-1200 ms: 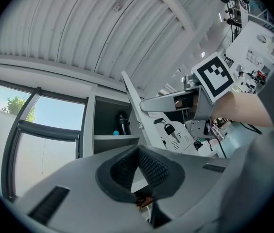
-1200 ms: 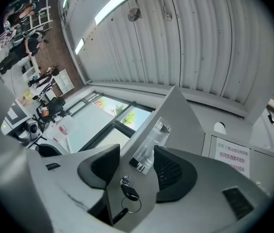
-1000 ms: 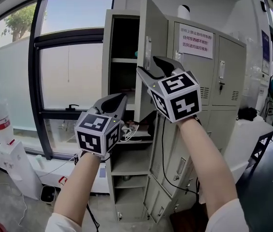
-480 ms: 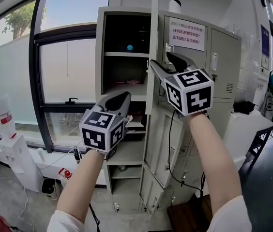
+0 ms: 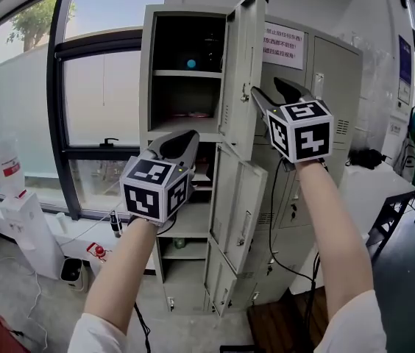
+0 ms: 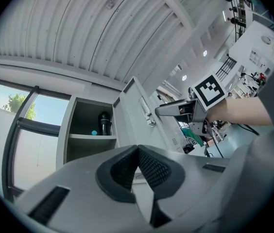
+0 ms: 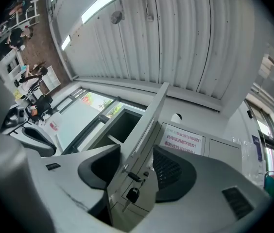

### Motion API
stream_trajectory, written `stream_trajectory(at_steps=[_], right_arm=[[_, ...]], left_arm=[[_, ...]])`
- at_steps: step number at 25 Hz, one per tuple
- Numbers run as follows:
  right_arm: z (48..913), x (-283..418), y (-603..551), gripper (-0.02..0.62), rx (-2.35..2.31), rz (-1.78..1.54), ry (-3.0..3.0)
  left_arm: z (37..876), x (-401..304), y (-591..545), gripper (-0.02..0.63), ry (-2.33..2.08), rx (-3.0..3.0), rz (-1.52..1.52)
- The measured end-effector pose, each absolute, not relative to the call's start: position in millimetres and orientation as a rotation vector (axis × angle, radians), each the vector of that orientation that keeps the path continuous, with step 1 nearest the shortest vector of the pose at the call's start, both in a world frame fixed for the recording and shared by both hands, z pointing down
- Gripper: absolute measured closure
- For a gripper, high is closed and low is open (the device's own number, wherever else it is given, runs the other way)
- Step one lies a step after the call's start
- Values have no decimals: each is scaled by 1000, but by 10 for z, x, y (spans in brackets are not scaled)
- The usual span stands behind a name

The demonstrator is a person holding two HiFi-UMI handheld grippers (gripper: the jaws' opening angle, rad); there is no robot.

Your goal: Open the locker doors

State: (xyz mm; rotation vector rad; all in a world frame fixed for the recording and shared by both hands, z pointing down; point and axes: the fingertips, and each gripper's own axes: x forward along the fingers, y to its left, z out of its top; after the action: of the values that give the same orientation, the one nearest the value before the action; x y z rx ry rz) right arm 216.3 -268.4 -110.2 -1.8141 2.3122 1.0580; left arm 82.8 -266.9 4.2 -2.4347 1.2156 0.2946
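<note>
Notice point(image 5: 282, 44) in red Chinese; left fingers point(image 6: 152, 169) closed, right fingers point(image 7: 174, 172) apart, just closing slightly, astride door point(image 7: 143, 130).

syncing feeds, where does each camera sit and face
Head view: on the person's head, facing the locker; both forearms, left tongs and right tongs show.
Left gripper view: rides the left tongs, shut, angled up into the top compartment; right forearm shows.
Right gripper view: rides the right tongs, open but just closing a little, the upper door's edge between them.
Shared: all three show that door.
</note>
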Motion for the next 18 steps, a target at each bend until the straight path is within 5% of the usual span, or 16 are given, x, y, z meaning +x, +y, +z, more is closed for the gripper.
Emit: stream_trajectory(at_steps=[18], right_arm=[[-404, 2719, -2011, 423, -1667, 917, 2283]], left_arm=[[585, 1108, -2287, 578, 1189, -2470, 273]])
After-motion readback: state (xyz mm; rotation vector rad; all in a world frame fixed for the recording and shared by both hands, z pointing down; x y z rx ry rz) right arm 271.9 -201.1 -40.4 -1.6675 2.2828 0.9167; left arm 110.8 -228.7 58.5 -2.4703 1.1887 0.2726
